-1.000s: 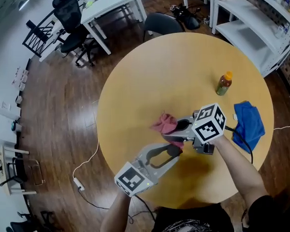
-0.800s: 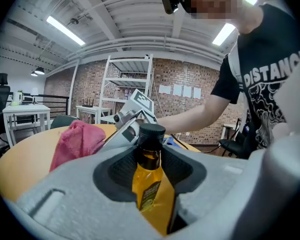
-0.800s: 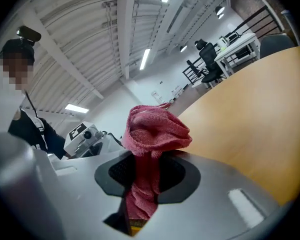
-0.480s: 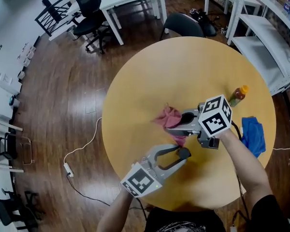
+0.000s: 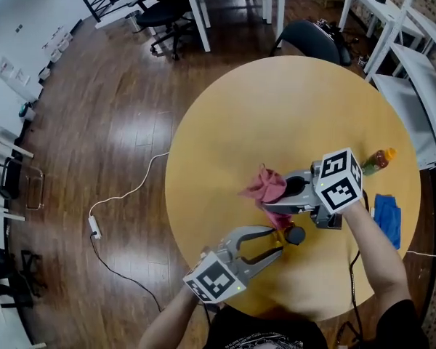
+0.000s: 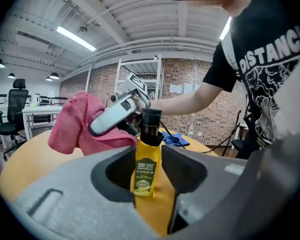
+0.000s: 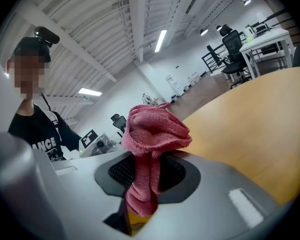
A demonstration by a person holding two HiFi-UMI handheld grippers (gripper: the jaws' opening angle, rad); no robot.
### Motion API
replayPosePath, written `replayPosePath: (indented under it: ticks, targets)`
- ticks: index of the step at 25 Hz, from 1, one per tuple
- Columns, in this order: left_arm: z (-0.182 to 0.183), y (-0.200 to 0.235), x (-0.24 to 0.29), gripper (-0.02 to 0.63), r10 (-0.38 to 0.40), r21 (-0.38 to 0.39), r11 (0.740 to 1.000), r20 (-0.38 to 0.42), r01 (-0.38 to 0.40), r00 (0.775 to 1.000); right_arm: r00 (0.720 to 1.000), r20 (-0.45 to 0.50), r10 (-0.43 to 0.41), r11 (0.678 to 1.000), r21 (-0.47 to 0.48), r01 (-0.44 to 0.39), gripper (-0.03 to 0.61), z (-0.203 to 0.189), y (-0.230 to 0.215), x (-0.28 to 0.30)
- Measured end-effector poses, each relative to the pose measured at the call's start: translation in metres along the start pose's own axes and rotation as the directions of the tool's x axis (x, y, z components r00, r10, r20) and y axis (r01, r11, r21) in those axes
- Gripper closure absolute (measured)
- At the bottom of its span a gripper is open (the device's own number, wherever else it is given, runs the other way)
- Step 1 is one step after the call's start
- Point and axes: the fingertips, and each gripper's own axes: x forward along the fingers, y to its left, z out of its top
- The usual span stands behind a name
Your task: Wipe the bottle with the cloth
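Yellow bottle is clamped in the left hand-held gripper, while the right hand-held gripper pinches the pink cloth at its eleven o'clock.

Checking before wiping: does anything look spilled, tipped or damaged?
Nothing stands out. The left hand-held gripper holds the yellow bottle, cap on; the right hand-held gripper holds the pink cloth; no spill shows on the table.
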Motion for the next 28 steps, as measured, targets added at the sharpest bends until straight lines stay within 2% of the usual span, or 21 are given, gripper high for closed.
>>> replayPosePath:
  ticks: [7, 13, 19, 25, 28]
  targets:
    - [0.002, 0.01, -0.012, 0.458, 0.038, -0.043, 0.998, 0.033, -0.036, 0.999, 0.999, 0.04, -0.009, 0.993, 0.115, 0.005, 0.483, -0.035, -0.028, 0.003]
    - [0.005, 0.013, -0.012, 0.457, 0.058, -0.058, 0.997, 0.039, -0.055, 0.998, 0.996, 0.036, -0.086, 0.99, 0.113, 0.082, 0.483, -0.062, -0.053, 0.008]
    - [0.006, 0.014, -0.014, 0.457, 0.07, -0.067, 0.995, 0.036, -0.067, 0.997, 0.989, 0.012, -0.147, 0.989, 0.035, 0.147, 0.483, -0.081, -0.069, 0.018]
    - [0.007, 0.013, -0.016, 0.457, 0.074, -0.07, 0.995, 0.04, -0.071, 0.996, 0.967, -0.009, -0.256, 0.961, -0.105, 0.254, 0.482, -0.088, -0.08, 0.025]
    - [0.011, 0.013, -0.017, 0.457, 0.065, -0.065, 0.996, 0.043, -0.062, 0.997, 0.955, -0.018, -0.294, 0.949, -0.124, 0.29, 0.482, -0.088, -0.085, 0.028]
